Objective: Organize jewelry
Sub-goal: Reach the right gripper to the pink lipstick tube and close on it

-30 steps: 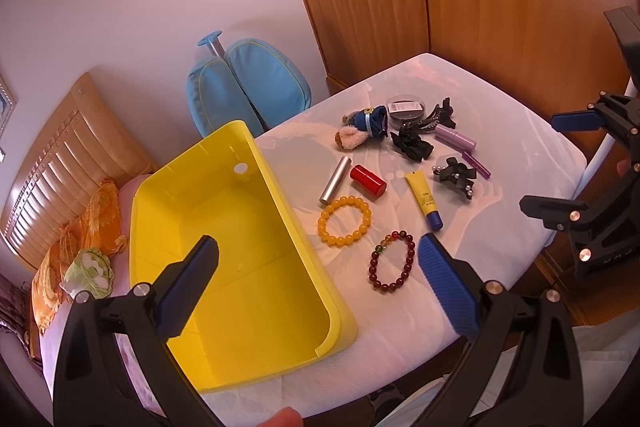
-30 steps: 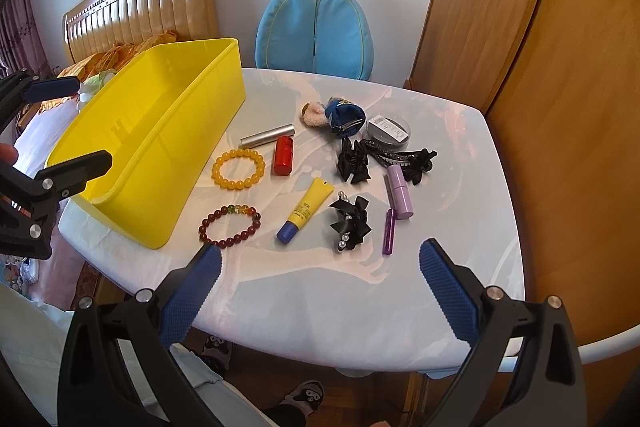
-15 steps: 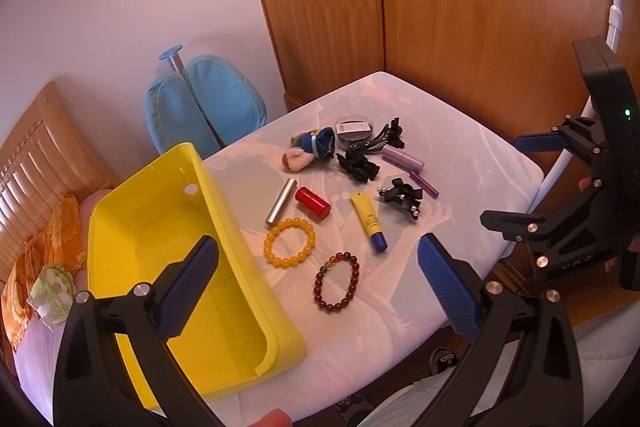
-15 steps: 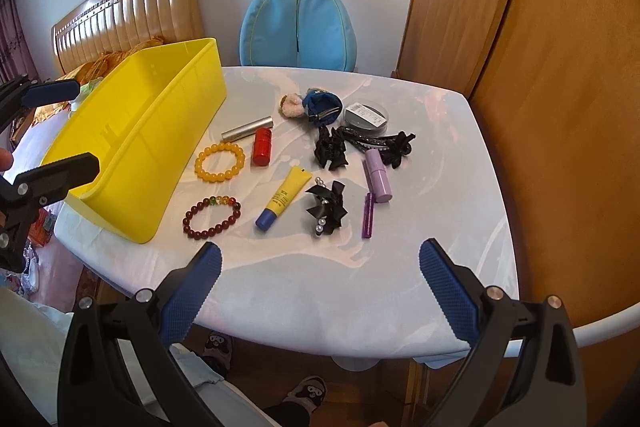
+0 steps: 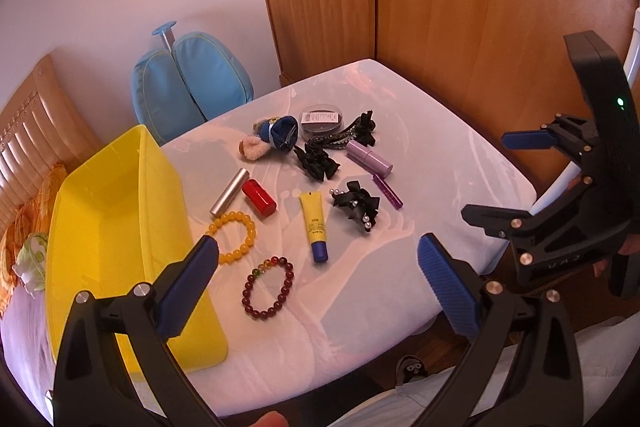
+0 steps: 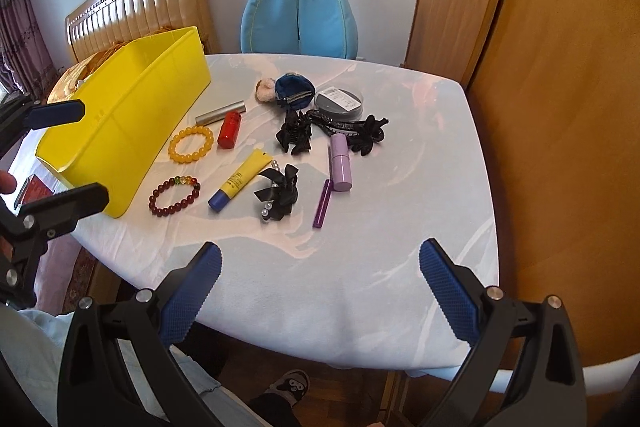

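Both tongs hang open and empty over the surface's (image 6: 400, 227) near edge, and the dark red bracelet (image 5: 268, 287) lies flat just beside the yellow bin (image 5: 120, 227), dead ahead of the left tongs (image 5: 318, 273), clearly nearer than the right tongs (image 6: 320, 283).

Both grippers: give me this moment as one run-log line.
left gripper: open, empty, above dark red bracelet | right gripper: open, empty, at near table edge | yellow bin: no jewelry visible inside | yellow bracelet: on table

Yellow bead bracelet (image 5: 233, 237) lies flat just beside the yellow bin (image 5: 116, 227); dark red bracelet (image 5: 268, 287) lies nearer its front corner.
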Tool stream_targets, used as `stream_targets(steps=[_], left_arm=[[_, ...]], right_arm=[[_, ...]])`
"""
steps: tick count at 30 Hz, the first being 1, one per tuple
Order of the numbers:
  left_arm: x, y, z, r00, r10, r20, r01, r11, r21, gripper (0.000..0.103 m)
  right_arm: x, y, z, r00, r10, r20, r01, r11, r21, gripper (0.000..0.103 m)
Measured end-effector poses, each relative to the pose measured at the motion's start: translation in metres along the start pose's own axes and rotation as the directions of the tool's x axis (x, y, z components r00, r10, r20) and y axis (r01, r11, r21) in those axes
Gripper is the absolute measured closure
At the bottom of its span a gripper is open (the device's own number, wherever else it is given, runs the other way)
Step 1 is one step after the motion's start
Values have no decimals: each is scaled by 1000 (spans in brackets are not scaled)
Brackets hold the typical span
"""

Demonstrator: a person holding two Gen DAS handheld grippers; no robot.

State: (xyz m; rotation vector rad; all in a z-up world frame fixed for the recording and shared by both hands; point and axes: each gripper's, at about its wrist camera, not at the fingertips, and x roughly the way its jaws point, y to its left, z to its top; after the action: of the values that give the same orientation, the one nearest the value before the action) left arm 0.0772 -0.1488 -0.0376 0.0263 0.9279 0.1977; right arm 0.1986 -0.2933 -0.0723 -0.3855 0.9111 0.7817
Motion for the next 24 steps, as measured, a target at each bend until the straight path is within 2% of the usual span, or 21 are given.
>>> stream_targets(steps=[3,6,11,17,19,23,24], left_arm=[[17,-1,2,1000,-4,-28,5,1000,30,6],[40,10,12,1000,-7,-22,7,999,38,6],[85,38,31,998,31,-59,-31,1000,-5,6],[129,55,40,993,23,-113,-27,999,-38,6],[139,58,43,991,45,-126,-50,998,-36,6],[150,67,45,990,35,-133,-44,997,-64,6],[152,68,45,990,27,-139,-37,997,-66,6]], right_arm=[[23,-9,6,999,16,-43,-14,999,37,3],[44,-14,16,998,30,-56,-27,998,55,3],[86,-15,41,995,26,-95,-22,999,38,4],[136,-17,69,994,1,-110,2,1000,25,4],[149,-21,74,992,-25,-124,29,999,24,4],[165,-29,80,990,1,-138,4,999,37,4],[167,-29,81,991,10,-136,-6,1000,30,12]])
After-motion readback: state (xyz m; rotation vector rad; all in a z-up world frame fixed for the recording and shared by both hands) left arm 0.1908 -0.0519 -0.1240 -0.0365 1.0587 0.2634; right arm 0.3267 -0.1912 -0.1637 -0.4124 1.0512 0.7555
